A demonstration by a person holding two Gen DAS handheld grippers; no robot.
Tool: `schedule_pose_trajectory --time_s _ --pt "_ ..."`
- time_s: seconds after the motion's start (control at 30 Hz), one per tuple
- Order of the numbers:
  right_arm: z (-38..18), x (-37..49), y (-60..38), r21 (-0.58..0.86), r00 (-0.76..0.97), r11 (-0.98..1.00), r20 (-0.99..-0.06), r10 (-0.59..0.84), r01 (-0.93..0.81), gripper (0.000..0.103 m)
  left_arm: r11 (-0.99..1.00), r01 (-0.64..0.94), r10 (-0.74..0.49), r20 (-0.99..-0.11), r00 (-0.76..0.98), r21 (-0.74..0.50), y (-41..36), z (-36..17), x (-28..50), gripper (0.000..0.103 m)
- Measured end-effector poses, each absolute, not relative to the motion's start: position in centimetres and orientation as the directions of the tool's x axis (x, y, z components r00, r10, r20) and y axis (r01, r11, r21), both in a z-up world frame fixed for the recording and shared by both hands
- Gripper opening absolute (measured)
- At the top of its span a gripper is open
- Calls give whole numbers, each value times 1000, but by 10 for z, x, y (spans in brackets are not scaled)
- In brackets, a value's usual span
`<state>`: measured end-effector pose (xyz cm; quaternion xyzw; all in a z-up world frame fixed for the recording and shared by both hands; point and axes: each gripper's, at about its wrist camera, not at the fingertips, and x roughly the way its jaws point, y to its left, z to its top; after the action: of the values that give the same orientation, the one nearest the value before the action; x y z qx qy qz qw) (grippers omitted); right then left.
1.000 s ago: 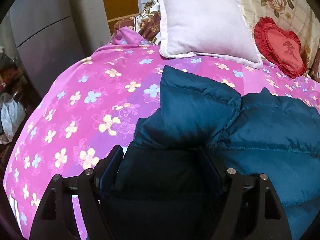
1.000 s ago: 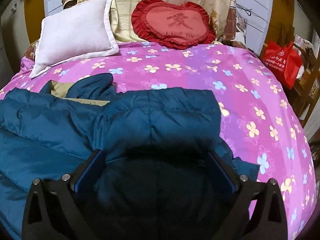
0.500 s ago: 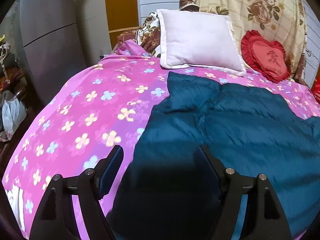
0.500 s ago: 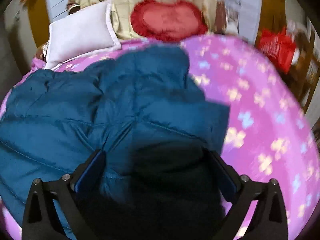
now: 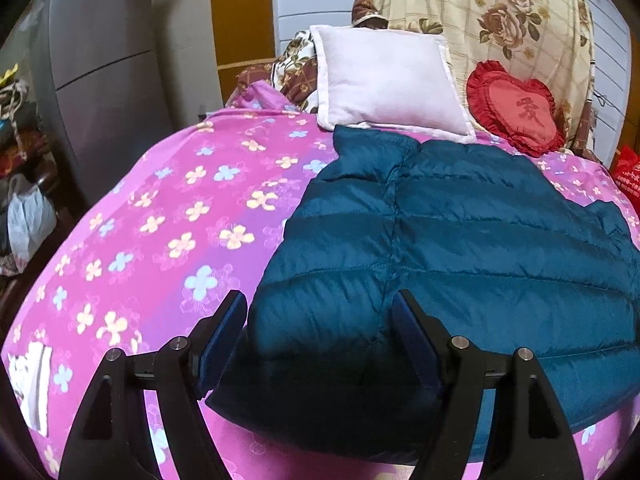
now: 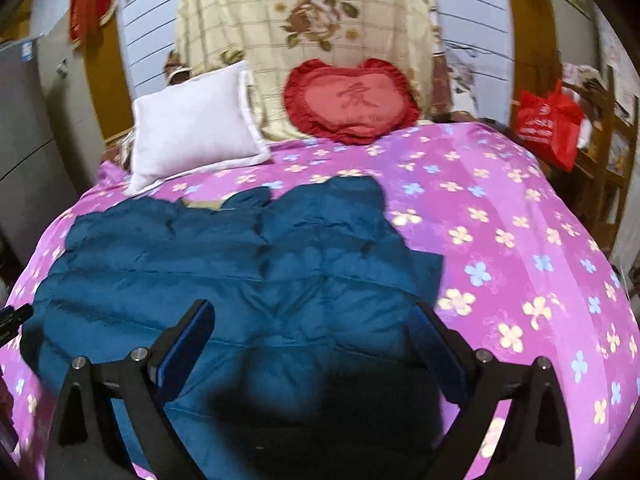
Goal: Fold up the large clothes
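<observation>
Lying flat on pink flowered bed (image 5: 168,216): blue padded jacket (image 5: 460,248), spread across near half, far edge touching white pillow (image 5: 384,84). Red heart cushion (image 6: 352,100) seen far, beside pillow. Left hand-held gripper (image 5: 320,336) released, jaws wide over jacket's near left part. Right hand-held gripper (image 6: 312,340) likewise released, nothing grasped.

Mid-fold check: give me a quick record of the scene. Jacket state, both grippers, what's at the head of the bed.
jacket: teal puffer, spread flat on the bedspread
left gripper: open, over the jacket's near left edge, nothing clamped
right gripper: open, over the jacket's near right part, nothing clamped
head of bed: white pillow, red heart cushion
beside bed: red bag on the right
view quality: right wrist view slightly blurred
</observation>
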<state>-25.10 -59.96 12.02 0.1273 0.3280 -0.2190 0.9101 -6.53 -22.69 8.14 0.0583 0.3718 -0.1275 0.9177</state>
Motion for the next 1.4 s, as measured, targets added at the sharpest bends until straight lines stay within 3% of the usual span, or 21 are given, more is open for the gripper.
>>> schedule_pose_trajectory --time_s 0.17,0.4,0.63,0.93,1.07,1.4 --pt "108 -222 -592 52 667 897 -687 -286 438 100 964 265 -179 -729 661 4 -225 64 -54 57" --pt "68 -195 -617 38 578 849 -748 -325 527 103 963 268 -206 -739 641 -36 -225 56 -45 57" --pt "54 -197 -625 81 594 839 -743 -309 538 103 960 277 -208 -745 634 -32 -228 53 -42 57" --pt "84 -227 -615 78 629 837 -698 -342 542 102 960 273 -225 -747 626 -61 -225 51 -41 57" --pt "57 -224 -639 101 544 784 -774 -324 612 103 957 280 -244 -748 617 -81 -225 50 -40 58" --pt "68 -239 -646 162 602 797 -744 -289 582 103 902 267 -431 -756 492 -341 -192 49 -13 58"
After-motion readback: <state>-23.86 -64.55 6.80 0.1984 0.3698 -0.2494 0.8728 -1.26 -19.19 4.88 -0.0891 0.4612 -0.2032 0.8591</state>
